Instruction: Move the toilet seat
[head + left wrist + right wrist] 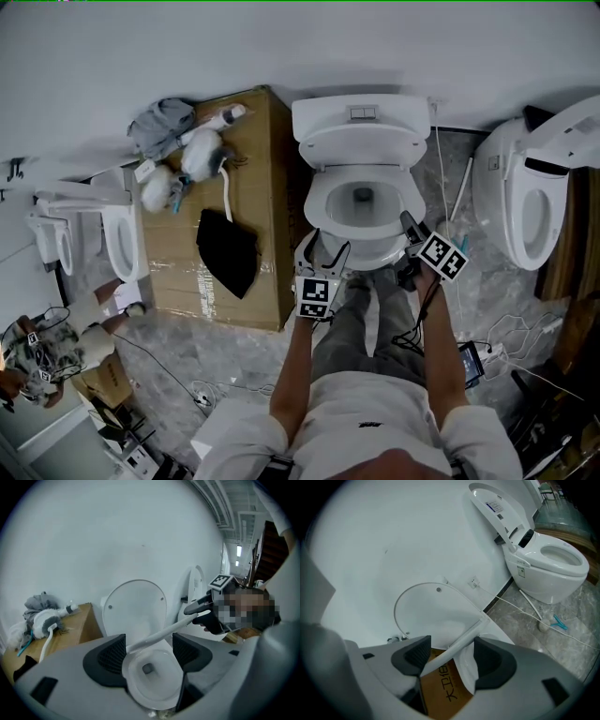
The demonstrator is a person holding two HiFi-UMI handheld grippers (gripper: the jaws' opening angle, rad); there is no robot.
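Note:
A white toilet stands against the wall with its lid (361, 148) upright. Its seat (325, 199) is tilted a little above the bowl (151, 674). My left gripper (319, 246) is at the seat's front left and my right gripper (410, 228) at its front right. In the left gripper view the seat (159, 634) runs edge-on between the wide-apart jaws of that gripper (149, 653), across to the right gripper (206, 609). In the right gripper view the seat (461, 641) likewise passes between the spread jaws of my right gripper (449, 656). Both look open around the rim.
A cardboard box (239, 164) stands left of the toilet, with a black cloth (230, 251) and white bundles on it. A second toilet (530, 192) with raised lid is at the right, a small one (117, 239) at the left. Cables (506, 337) lie on the marble floor.

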